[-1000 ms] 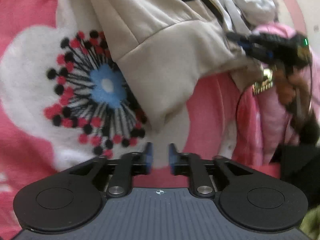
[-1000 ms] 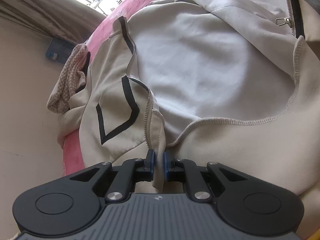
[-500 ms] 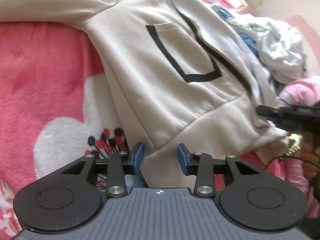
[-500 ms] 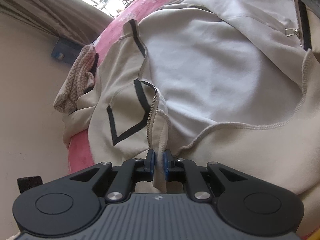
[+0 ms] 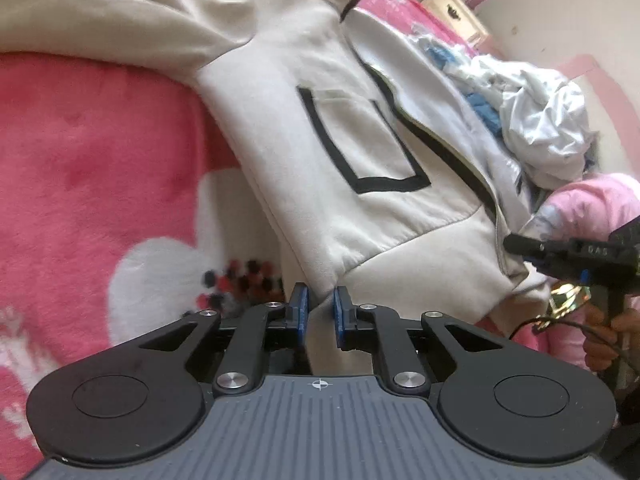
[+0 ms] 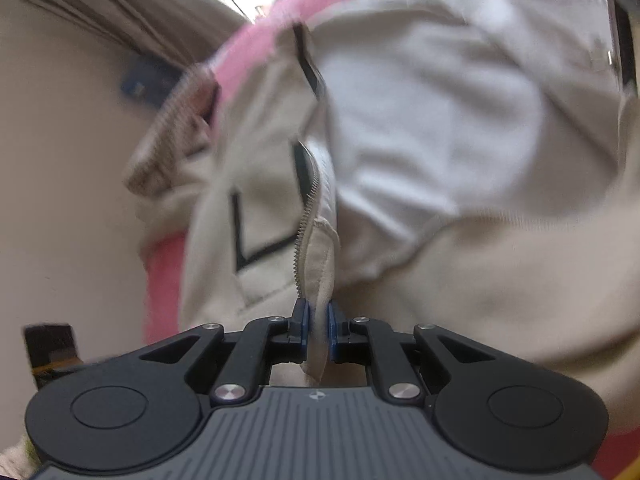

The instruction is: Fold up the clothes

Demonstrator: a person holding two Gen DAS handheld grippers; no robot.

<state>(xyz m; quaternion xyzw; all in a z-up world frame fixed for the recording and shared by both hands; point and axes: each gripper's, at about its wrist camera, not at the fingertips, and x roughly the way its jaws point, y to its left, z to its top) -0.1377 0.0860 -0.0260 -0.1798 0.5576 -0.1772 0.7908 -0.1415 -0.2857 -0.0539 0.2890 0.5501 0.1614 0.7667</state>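
Observation:
A beige zip-up jacket (image 5: pixel 360 140) with black pocket trim lies spread on a pink flowered blanket (image 5: pixel 100 140). My left gripper (image 5: pixel 320 308) is at the jacket's bottom hem corner. Its jaws are closing, and the blue pads have the hem fabric squeezed between them. My right gripper (image 6: pixel 318 320) is shut on the other hem corner beside the zipper (image 6: pixel 308 216), with the jacket (image 6: pixel 440 120) hanging ahead of it. In the left wrist view, the right gripper (image 5: pixel 512 245) shows side-on at the far right, held in a person's hand (image 5: pixel 604 340).
A heap of white and blue clothes (image 5: pixel 540 120) lies past the jacket, with a pink garment (image 5: pixel 580 208) beside it. A cream nightstand (image 5: pixel 456 12) stands by the far wall. A knitted item (image 6: pixel 168 140) lies at the bed's edge by a beige wall (image 6: pixel 60 200).
The left gripper came in over the blanket to the jacket's hem corner, opened wider, then narrowed onto the fabric. The right gripper kept its hold; the jacket in front of it shifted a little.

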